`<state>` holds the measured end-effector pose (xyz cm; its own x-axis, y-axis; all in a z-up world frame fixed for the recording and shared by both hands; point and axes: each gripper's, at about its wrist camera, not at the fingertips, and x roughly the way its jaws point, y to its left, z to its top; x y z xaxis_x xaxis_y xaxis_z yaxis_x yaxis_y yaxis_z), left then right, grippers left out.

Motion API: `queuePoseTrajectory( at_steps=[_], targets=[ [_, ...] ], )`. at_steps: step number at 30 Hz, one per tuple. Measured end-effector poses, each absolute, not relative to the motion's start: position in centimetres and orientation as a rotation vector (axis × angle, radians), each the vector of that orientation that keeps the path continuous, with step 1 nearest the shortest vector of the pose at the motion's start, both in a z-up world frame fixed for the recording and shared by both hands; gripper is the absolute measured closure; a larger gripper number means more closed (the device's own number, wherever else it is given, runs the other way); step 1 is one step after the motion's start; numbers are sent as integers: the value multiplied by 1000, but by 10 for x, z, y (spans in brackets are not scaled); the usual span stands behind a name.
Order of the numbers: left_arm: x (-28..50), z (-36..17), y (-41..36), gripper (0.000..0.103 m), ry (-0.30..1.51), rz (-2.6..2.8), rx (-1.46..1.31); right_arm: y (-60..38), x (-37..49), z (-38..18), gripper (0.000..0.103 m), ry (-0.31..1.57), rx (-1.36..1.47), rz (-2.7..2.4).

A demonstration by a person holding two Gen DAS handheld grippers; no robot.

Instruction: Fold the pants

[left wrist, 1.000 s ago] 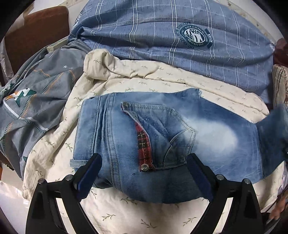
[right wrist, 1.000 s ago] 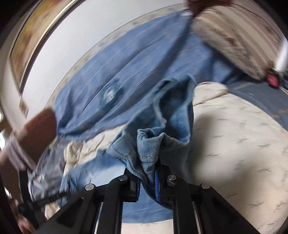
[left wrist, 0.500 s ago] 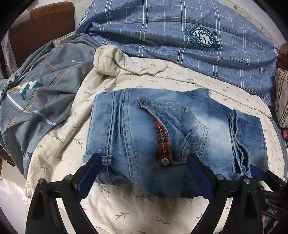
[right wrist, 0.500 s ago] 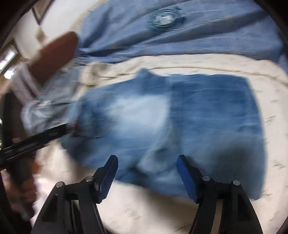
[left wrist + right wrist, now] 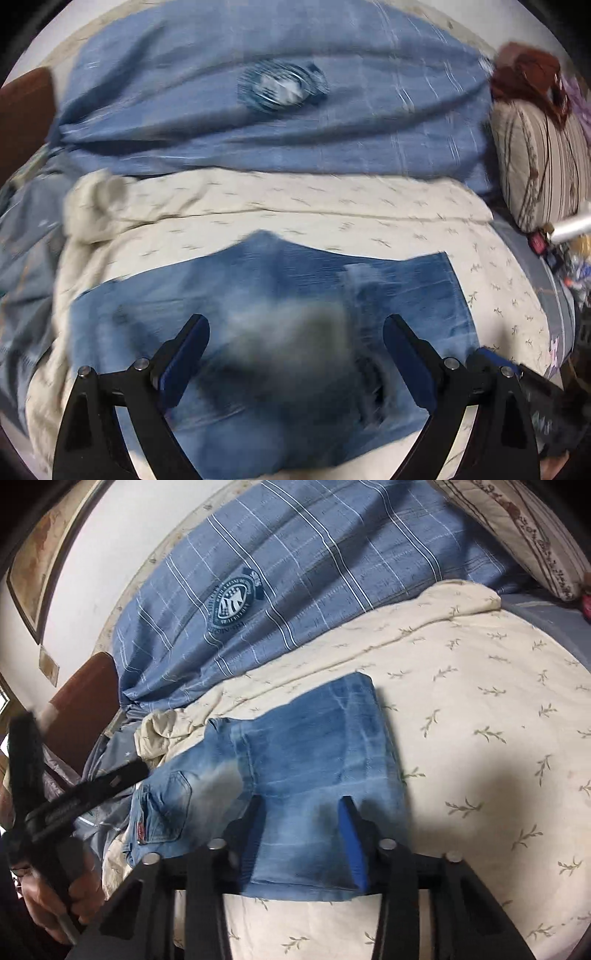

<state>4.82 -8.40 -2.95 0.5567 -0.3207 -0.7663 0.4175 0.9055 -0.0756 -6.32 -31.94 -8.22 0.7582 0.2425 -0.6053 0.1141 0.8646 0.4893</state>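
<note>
The faded blue denim pants (image 5: 310, 760) lie folded into a flat, roughly rectangular packet on the cream bedsheet printed with small green sprigs (image 5: 480, 709), toward the near edge of the bed, with the pocket end lying toward the bed's left side and the doubled-over leg layer toward its right. The right gripper (image 5: 301, 823) hovers low over the near edge of the packet, its blue-padded jaws spread apart with denim showing between them and nothing pinched. The left gripper (image 5: 295, 350) sits over the same near part of the pants (image 5: 266, 332), jaws wide apart and empty; that view is smeared by motion blur, so finer detail of the fabric cannot be made out. In the right wrist view the left gripper (image 5: 74, 794) shows at the bed's left side, held in the person's hand (image 5: 55, 897). Behind the sheet, along the far edge, lies a blue plaid quilt with a round crest emblem (image 5: 236, 602), and a beige striped pillow (image 5: 546, 162) rests at the far right corner.
</note>
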Motion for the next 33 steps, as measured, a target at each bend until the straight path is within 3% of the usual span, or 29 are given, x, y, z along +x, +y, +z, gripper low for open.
queuePoseTrajectory(
  at_steps=[9, 16, 24, 33],
  targets=[
    [100, -78, -166, 8, 978, -368, 290, -325, -52, -112, 65, 871, 556, 106],
    [110, -96, -170, 7, 995, -335, 297, -340, -52, -116, 66, 882, 637, 149],
    [73, -49, -118, 8, 878, -347, 205, -363, -78, -85, 65, 646, 696, 126],
    [30, -87, -109, 8, 895, -337, 388, -349, -43, -73, 65, 615, 659, 82]
  ],
)
